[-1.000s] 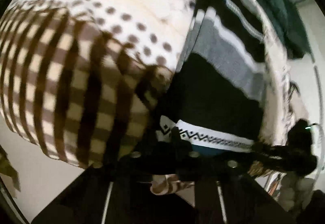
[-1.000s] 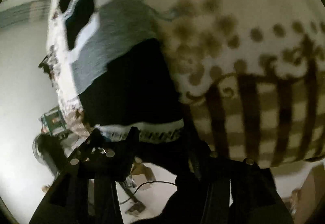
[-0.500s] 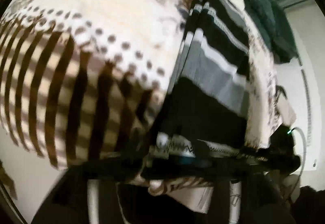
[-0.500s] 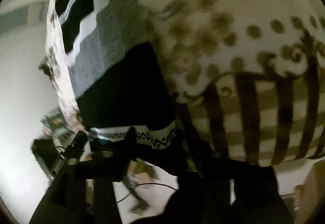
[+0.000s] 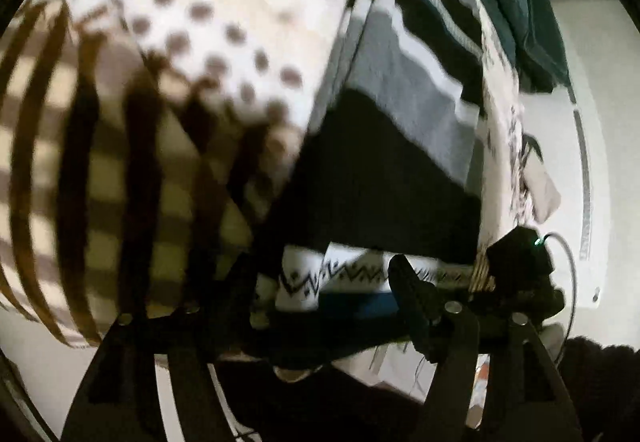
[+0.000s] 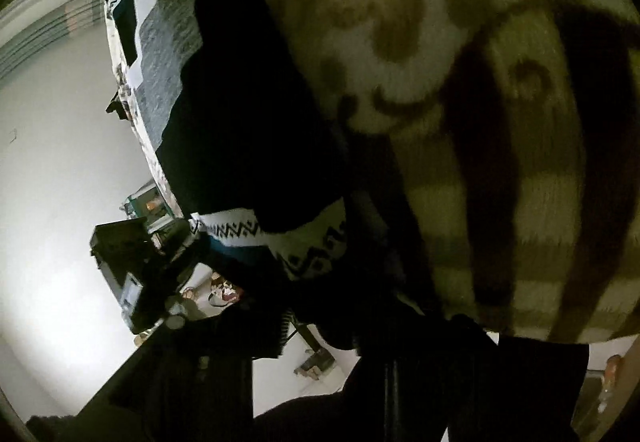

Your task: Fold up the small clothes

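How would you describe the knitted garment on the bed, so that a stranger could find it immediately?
Start from the bed cover, cream with brown dots and brown checks. On its right part in the left wrist view lies the striped sweater, its hem toward the camera. Unlike the dark green clothing behind it, it has black, grey and white bands and a white zigzag hem.

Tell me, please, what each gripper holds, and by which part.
The left gripper is open, holding nothing, the sweater hem lying between its jaws. The right gripper is closing on that hem; grip unconfirmed.
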Tool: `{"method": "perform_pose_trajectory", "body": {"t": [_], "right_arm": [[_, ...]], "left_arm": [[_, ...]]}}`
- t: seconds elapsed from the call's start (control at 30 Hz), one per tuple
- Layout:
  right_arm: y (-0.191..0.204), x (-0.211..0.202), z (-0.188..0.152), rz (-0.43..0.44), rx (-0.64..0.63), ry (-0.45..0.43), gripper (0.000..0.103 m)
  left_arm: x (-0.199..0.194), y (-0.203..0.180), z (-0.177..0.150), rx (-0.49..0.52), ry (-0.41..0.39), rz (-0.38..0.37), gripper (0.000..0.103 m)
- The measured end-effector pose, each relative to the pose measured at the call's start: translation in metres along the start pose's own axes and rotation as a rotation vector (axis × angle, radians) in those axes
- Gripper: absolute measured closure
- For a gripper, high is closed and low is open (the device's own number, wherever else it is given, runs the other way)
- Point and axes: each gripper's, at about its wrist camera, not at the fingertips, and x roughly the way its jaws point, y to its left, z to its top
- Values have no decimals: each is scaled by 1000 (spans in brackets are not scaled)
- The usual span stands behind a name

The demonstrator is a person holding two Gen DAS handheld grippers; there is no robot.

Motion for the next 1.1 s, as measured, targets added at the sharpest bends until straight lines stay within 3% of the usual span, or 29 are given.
{"method": "perform_pose_trajectory", "body": {"t": [0.07, 0.1, 0.13, 0.37, 0.6, 0.8, 1.0, 1.1], "right_arm": [[-1, -3, -2, 9, 11, -2, 83], [0, -4, -2, 8, 12, -4, 83], [3, -5, -3, 11, 12, -5, 84], [34, -17, -11, 62, -22, -7, 86], [82, -64, -23, 133, -88, -62, 87], [155, -108, 8, 211, -154, -180, 87], [238, -158, 103, 227, -225, -369, 87], [273, -182, 166, 189, -245, -451, 87]], "left_arm": [[-1, -2, -4, 6, -10, 11, 44], [-1, -5, -4, 14, -16, 41, 55], [-1, -6, -4, 14, -9, 51, 93], [-21, -26, -8, -36, -38, 30, 94], [-84, -55, 13, -142, -168, -159, 94], [-113, -100, 90, -68, -304, -218, 94], [-113, -142, 202, 32, -415, -243, 94], [-102, -160, 269, 64, -434, -242, 94]]}}
